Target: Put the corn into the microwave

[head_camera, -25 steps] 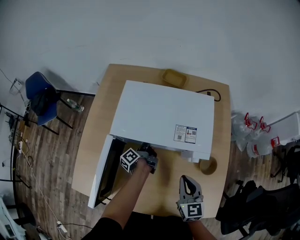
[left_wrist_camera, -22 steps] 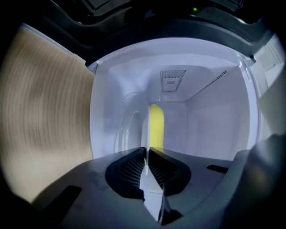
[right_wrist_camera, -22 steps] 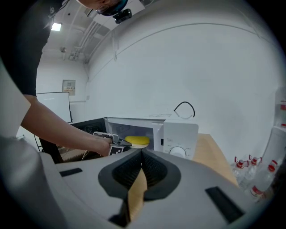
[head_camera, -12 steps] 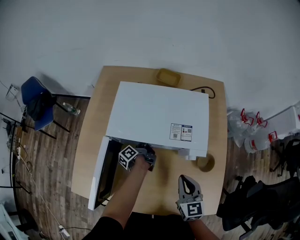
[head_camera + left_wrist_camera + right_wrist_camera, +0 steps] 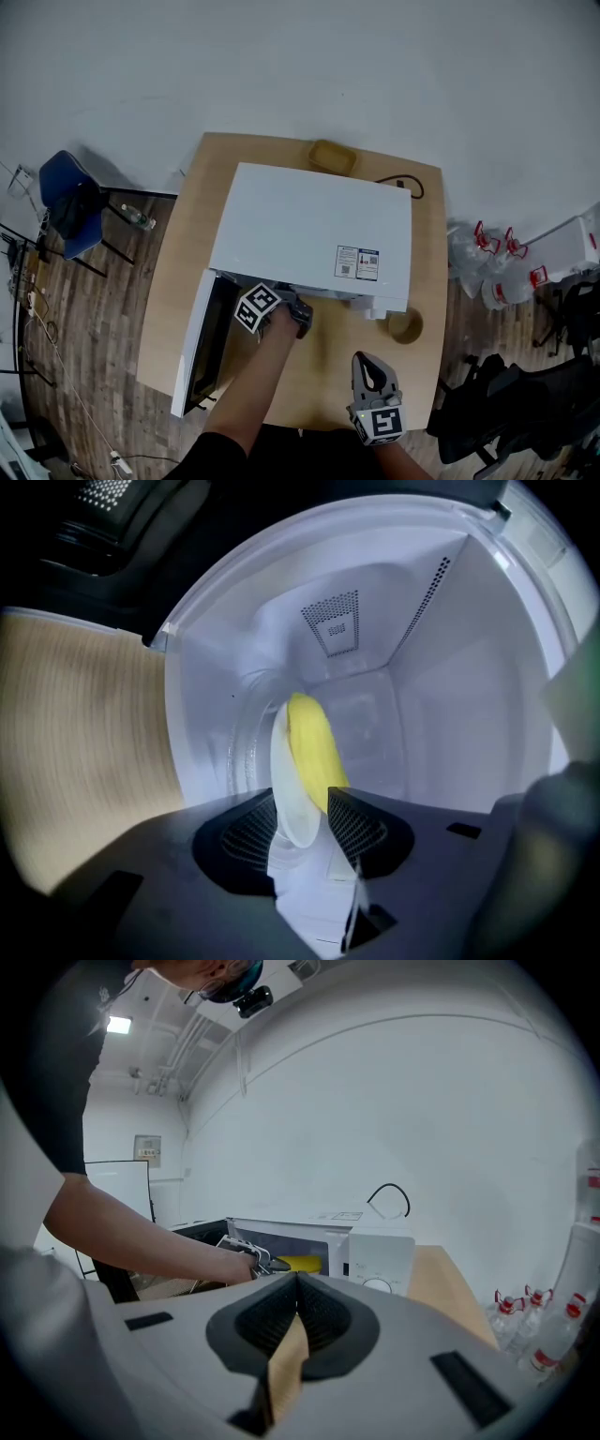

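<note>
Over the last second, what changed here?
The left gripper, reaching into the microwave, has just been opening its jaws, letting go of the white plate carrying the corn; the plate's rim is between the open jaws. The right gripper stayed shut above the table, and the microwave door stayed open.

Quiet little room on my feed today

Light wood counter [image 5: 173,281] pushed up against a plain white wall [image 5: 422,1101], dark plank floor [image 5: 94,309] to its left. Blue chair [image 5: 66,192] off to the left, clear water bottles [image 5: 487,262] with red caps on the right, a black chair [image 5: 506,412] near them, ceiling light [image 5: 118,1024] on.
</note>
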Motion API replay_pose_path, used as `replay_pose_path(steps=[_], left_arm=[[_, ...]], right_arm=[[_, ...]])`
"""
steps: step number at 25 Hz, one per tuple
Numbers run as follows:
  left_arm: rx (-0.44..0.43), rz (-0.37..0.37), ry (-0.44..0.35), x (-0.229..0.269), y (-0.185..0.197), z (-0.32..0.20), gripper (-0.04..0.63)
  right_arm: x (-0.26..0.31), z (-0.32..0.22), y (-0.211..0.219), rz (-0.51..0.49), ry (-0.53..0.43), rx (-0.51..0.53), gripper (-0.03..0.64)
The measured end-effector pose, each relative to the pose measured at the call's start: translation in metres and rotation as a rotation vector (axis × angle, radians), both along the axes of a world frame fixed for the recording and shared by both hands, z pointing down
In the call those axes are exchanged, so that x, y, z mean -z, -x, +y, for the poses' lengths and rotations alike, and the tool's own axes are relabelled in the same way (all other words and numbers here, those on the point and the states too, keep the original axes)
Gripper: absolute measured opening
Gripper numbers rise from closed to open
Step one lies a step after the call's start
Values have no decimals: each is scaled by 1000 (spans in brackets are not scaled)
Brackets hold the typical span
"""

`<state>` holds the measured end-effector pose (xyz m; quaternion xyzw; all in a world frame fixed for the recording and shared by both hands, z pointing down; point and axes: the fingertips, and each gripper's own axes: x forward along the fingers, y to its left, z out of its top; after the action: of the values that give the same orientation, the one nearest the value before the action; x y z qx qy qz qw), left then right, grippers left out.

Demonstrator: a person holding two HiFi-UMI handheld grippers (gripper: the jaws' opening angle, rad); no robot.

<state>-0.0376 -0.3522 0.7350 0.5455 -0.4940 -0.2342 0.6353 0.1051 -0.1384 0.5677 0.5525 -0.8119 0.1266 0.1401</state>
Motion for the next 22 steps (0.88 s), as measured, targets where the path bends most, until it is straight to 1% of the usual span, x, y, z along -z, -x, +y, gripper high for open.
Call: replay_pose_path(steps=[4, 8, 10, 14, 17, 19, 20, 22], left_arm=[[36, 32, 6, -1, 3, 6, 155], [79, 29, 21, -1, 12, 11, 170], [90, 12, 30, -1, 15, 13, 181], [46, -79, 38, 2, 14, 14, 220], [12, -142, 47, 3, 12, 16, 241], [-7, -178, 42, 3, 10, 17, 244], [-21, -203, 35, 3, 9, 17, 245], [-62, -275, 15, 3, 6, 17, 247]], right_arm=[[1, 6, 1, 6, 3, 13, 57], [5, 7, 2, 7, -11, 19, 57], [8, 7, 3, 13, -13, 18, 57], [9, 9, 8, 4, -36, 39, 57], [12, 10, 7, 23, -20, 26, 57], [14, 10, 7, 29, -20, 24, 57], [13, 11, 8, 27, -27, 28, 57], [11, 13, 8, 22, -51, 40, 57]])
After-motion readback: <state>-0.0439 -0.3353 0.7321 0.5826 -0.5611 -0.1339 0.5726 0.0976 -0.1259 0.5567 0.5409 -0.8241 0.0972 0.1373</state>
